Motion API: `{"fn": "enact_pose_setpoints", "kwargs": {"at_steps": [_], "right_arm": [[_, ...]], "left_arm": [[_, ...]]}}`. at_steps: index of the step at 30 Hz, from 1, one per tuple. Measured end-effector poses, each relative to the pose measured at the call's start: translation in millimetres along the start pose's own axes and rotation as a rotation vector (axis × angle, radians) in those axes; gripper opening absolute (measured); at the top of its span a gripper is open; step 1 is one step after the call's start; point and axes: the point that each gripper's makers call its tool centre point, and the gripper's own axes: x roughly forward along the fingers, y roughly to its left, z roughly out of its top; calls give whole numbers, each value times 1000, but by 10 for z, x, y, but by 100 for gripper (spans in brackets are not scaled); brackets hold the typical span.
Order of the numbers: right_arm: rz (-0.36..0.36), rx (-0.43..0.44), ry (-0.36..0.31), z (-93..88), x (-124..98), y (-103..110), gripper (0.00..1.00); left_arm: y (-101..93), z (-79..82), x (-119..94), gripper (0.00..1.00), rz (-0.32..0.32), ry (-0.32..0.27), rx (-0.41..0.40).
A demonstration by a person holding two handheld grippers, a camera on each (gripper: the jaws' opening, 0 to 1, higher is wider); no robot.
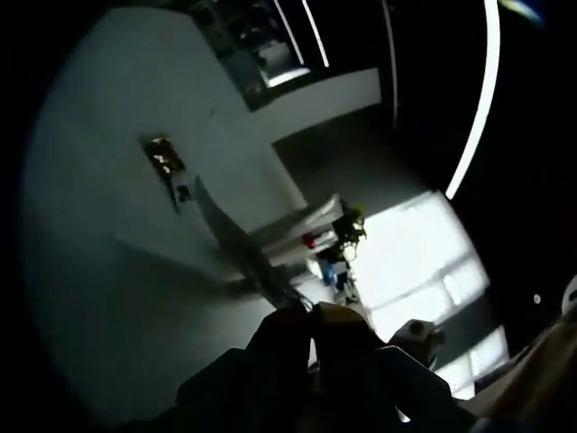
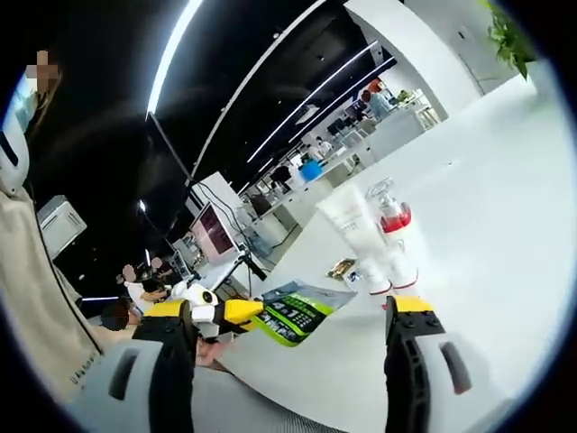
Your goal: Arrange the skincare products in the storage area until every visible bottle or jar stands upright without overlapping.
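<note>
Holding the right gripper [image 2: 302,316] with its fingers spread wide and empty, you are lining it up on the tube [image 2: 353,233] and bottle [image 2: 394,236] standing on the white bench [image 2: 505,198], while the left gripper's [image 1: 311,361] fingers are too dark to judge.

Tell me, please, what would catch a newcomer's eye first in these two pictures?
In the right gripper view, the right gripper stands open with yellow-tipped jaws over a white table, aimed at a white tube standing cap-down beside a clear bottle with a red band. A green printed packet lies flat nearer the left jaw. The left gripper view is dark and tilted, its left gripper dim, with bright window light at right.
</note>
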Motion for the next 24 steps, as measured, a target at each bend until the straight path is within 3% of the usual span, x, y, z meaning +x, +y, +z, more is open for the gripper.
{"fn": "enact_pose_setpoints", "kwargs": {"at_steps": [10,24], "right_arm": [[-101,-39,21,-28,-98,-204,98],[-185,-72,60,-120,-150,-359,99]], "left_arm": [[165,-45,81,0,33,31,-12],[389,-99,172,0,84,56,-15]]}}
